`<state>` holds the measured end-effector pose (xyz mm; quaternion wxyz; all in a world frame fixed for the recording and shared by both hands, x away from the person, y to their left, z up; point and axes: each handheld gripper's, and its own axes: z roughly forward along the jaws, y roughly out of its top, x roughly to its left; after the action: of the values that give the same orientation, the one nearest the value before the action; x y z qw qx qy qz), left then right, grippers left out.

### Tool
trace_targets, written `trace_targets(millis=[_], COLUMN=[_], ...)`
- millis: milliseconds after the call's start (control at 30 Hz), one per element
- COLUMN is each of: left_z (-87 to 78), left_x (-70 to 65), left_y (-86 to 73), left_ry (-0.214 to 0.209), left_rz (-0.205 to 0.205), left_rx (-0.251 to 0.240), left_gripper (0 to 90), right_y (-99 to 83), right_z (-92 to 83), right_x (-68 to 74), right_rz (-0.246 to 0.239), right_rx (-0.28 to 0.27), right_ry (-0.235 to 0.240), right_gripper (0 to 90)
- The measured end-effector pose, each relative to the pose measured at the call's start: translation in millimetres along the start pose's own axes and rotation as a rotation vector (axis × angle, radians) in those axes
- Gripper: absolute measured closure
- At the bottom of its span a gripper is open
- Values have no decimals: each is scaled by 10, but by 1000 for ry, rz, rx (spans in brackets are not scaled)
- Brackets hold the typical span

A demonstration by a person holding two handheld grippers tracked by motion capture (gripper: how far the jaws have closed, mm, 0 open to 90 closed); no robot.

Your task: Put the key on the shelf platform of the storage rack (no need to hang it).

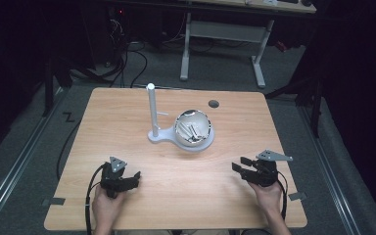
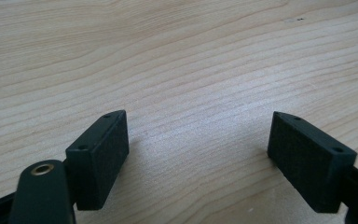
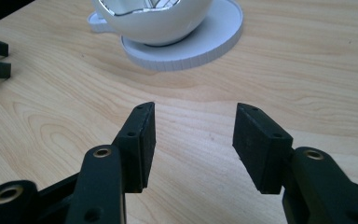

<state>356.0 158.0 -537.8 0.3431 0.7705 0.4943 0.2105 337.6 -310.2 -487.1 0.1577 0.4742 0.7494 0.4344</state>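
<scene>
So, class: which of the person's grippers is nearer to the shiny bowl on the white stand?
Right, narrowly. The right gripper sits toward the person and to the right of the bowl; the left gripper sits farther off, toward the person and to its left.

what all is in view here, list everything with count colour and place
table: 1, light wood, fills the middle
stand: 1, white, round base with an upright post, table centre
bowl: 1, shiny metal inside, white outside, sits on the stand's base
items in the bowl: small, metallic, count unclear
hole: 1, dark, far right part of the tabletop
desk: 1, white legs, on the floor beyond the table
left claw: 1, black, open, near left of the table
right claw: 1, black, open, near right
</scene>
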Motion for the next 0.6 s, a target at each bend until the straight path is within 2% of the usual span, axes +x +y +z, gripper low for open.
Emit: trace_targets(millis=[167, 400, 600], left_z=[0, 0, 0], left_x=[0, 0, 0], left_y=[0, 0, 0], left_ry=[0, 0, 0], left_rz=[0, 0, 0], left_rx=[0, 0, 0], left_gripper=[207, 207, 207], right_y=[-81, -210, -292], right_z=[73, 200, 276], right_x=[33, 140, 224], right_rz=[-2, -54, -113], right_rx=[14, 59, 91], right_ry=[-13, -54, -108], right_gripper=[495, 492, 491])
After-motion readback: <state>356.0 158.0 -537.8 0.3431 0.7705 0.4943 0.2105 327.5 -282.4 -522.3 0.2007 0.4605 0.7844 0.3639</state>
